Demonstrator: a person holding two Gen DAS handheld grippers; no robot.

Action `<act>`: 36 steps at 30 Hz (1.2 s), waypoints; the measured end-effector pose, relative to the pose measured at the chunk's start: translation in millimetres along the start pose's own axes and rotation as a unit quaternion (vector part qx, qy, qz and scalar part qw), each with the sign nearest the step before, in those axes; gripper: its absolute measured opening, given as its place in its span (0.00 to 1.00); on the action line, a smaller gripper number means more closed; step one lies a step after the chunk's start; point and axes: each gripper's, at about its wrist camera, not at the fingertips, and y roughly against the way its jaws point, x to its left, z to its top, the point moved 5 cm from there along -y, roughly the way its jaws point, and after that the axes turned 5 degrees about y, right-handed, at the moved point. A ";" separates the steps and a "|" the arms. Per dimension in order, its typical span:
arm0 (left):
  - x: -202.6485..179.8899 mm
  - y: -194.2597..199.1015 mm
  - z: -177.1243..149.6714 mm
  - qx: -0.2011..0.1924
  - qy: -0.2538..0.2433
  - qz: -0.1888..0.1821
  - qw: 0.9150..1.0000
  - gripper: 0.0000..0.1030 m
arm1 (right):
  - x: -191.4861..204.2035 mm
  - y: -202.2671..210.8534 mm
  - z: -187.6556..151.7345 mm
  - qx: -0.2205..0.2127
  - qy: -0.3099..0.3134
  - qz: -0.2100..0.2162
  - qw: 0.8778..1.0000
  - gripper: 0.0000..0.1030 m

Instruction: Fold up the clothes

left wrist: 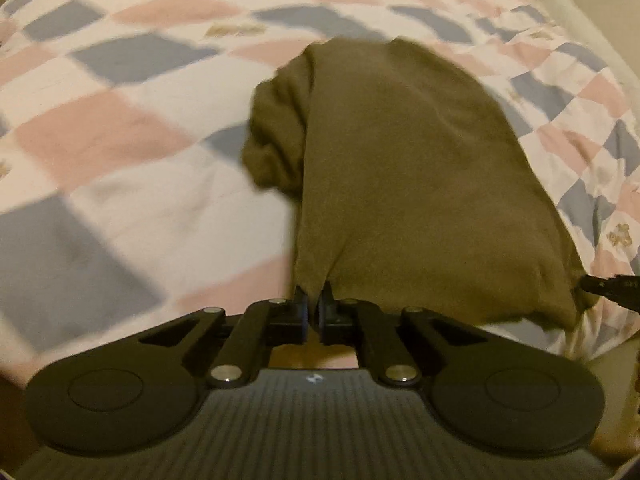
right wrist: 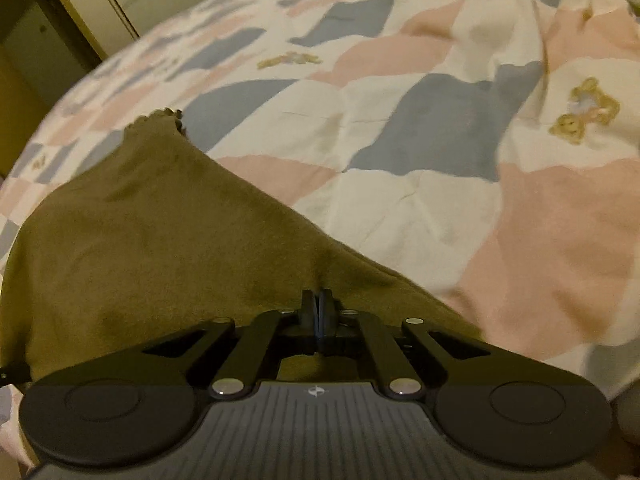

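My left hand-held gripper pinches the near edge of the olive-brown knit garment. My right hand-held gripper pinches it too. It lies on the pink, blue and white checked bed quilt.

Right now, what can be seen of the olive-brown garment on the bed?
The olive-brown garment is a soft, matte, knit-looking cloth, plain in colour, lying on the checked quilt near the bed's near edge. It looks partly folded: a smooth flat panel with a bunched, rumpled lump along its left side in the left wrist view. The left gripper is shut on its near edge, and the right gripper is shut on the near edge further along. Motion blur hides seams and details.
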 end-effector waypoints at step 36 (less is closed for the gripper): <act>-248.7 -183.1 179.6 0.149 -0.072 0.046 0.985 0.64 | -2.6 -56.0 52.9 0.112 -0.081 0.140 0.981 0.06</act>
